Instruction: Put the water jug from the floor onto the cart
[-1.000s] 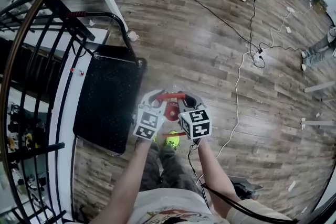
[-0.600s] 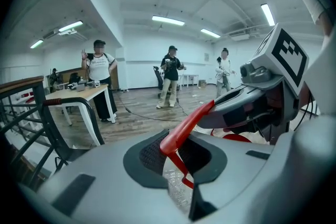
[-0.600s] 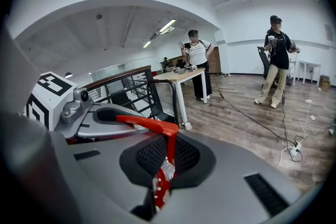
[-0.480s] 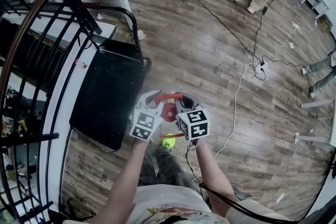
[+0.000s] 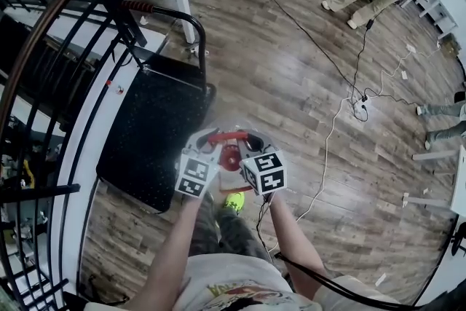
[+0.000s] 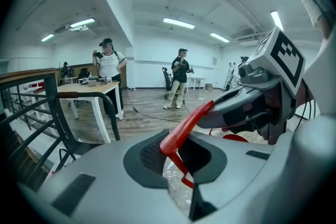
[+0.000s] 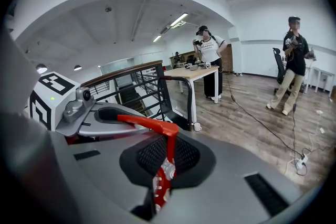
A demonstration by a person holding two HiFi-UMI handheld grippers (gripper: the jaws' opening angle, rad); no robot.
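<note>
Seen from above, a person holds two grippers side by side at waist height, the left gripper (image 5: 212,146) and right gripper (image 5: 248,145) each clamped on the red handle (image 5: 228,135) of a clear jug (image 5: 231,156). The jug hangs under them, off the wooden floor (image 5: 291,84) and just beside the right edge of the black cart (image 5: 149,135), not on it. In each gripper view the handle runs between narrow jaws with the pads pressed against it.

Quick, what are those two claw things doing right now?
Left gripper: closed on the red handle of the clear plastic water jug.
Right gripper: closed on the same red handle.
</note>
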